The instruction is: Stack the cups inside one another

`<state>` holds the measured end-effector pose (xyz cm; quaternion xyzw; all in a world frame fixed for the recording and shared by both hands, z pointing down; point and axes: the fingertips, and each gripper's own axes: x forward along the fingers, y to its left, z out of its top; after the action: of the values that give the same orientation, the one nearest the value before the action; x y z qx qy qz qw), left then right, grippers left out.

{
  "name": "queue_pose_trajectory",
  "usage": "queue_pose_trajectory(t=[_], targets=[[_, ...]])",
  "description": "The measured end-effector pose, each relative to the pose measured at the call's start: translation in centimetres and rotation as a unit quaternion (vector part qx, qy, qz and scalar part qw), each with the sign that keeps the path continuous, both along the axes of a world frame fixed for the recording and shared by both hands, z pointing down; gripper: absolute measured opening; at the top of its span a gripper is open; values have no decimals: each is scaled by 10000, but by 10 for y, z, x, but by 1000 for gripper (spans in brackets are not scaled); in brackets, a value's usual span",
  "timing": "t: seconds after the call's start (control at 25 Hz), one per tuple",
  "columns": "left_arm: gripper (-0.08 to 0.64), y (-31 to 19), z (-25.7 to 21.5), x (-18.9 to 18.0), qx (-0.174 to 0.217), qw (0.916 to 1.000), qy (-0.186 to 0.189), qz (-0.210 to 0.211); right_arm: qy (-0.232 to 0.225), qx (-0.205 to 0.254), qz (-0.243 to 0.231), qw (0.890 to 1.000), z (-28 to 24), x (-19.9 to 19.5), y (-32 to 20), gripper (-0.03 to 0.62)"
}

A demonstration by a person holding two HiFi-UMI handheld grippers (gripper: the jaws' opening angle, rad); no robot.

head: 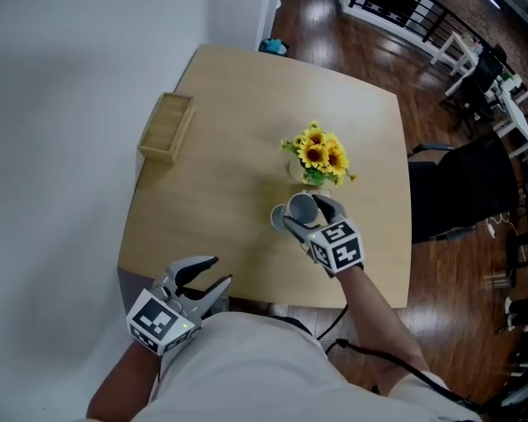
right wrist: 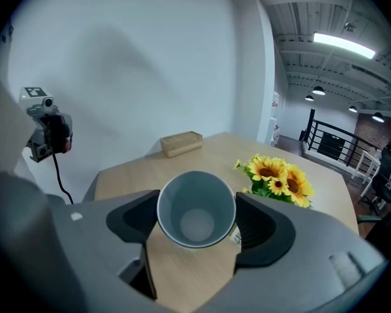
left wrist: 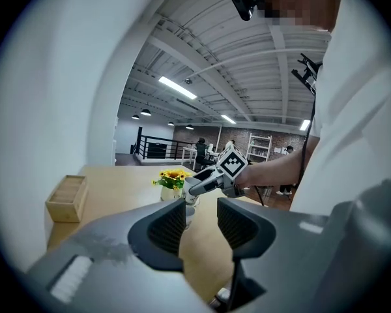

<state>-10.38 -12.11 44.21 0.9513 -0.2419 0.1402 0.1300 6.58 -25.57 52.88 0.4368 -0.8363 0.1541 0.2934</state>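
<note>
Right hand-held gripper [right wrist: 197, 222] clamps pale grey cup [right wrist: 195, 204], tilted, empty.

Pale grey cup [right wrist: 195, 208]. Sunflowers [head: 319, 152] yellow w/ green leaves; tabletop [head: 238, 104] light wood. Marker cube [head: 337, 246] blk & wht squares.
</note>
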Motion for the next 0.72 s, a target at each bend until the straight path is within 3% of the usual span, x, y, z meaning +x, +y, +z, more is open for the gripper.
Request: queue_pose_trajectory(t=[0.24,0.44,0.72], targets=[[163,-7,5,-20,-118,9999,-107,22,-25,-332,19,9994,33,-16,-2,375],[163,-14,8,-14,-186,9996,-91,199,-149,-383,106,9991,29,-13,6,410],[164,-22,0,39,-65,9974,54,715,-158,-423,654,9968,25,54,26,409]])
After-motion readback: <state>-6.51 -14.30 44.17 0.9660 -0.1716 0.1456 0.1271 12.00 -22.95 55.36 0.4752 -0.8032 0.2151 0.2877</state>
